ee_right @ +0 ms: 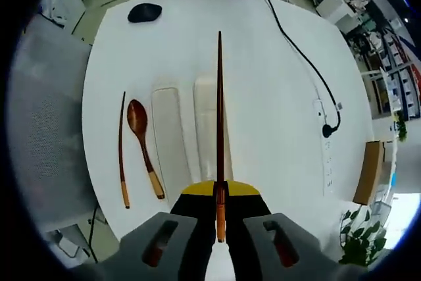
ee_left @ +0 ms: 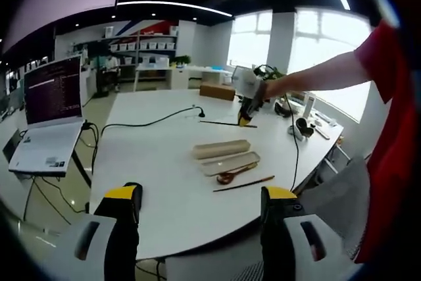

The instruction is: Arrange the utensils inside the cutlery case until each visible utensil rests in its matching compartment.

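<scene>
Your right gripper [ee_right: 219, 218] pinches the slim, stiff, light dark-wood chopstick [ee_right: 220, 116] at its orange end; steady it. Your left gripper [ee_left: 200, 212] hangs wide, empty.

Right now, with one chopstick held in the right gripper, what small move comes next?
Probably lower the right gripper leftward to the open case tray. Its chopstick hangs over the lid, while the spoon and second chopstick lie outside the tray on the table.
</scene>
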`<act>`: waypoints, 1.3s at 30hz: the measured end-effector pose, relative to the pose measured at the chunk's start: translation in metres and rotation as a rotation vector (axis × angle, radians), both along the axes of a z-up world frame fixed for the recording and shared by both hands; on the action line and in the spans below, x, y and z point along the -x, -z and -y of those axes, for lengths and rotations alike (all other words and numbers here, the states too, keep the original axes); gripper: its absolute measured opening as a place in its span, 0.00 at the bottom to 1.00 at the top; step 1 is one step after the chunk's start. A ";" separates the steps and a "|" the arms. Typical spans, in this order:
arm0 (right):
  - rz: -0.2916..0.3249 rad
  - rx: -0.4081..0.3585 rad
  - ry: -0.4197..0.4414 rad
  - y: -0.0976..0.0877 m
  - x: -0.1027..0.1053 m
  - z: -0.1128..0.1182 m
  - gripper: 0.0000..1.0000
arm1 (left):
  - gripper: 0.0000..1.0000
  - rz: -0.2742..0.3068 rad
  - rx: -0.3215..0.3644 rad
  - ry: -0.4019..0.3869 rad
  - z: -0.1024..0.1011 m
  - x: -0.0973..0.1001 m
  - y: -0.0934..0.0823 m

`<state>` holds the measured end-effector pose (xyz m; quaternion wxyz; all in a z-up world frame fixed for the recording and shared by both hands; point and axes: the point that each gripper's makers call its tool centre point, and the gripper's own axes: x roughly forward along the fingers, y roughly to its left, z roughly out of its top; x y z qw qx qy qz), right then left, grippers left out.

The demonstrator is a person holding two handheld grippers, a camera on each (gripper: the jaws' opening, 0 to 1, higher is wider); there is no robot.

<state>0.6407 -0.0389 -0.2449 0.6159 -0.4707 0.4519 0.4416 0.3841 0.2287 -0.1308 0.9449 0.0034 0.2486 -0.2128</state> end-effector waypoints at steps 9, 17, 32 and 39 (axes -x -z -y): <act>-0.031 -0.009 0.000 0.007 -0.010 -0.011 0.00 | 0.78 -0.002 -0.002 -0.006 -0.002 -0.001 0.001; -0.034 -0.003 0.006 0.034 -0.013 -0.013 0.00 | 0.79 0.013 0.009 -0.014 -0.006 -0.002 -0.004; -0.066 0.029 0.002 0.061 -0.025 -0.005 0.00 | 0.80 0.010 -0.009 -0.019 -0.011 -0.003 -0.006; -0.080 0.044 0.013 0.072 -0.031 0.003 0.00 | 0.79 0.006 -0.019 -0.040 -0.019 -0.003 -0.007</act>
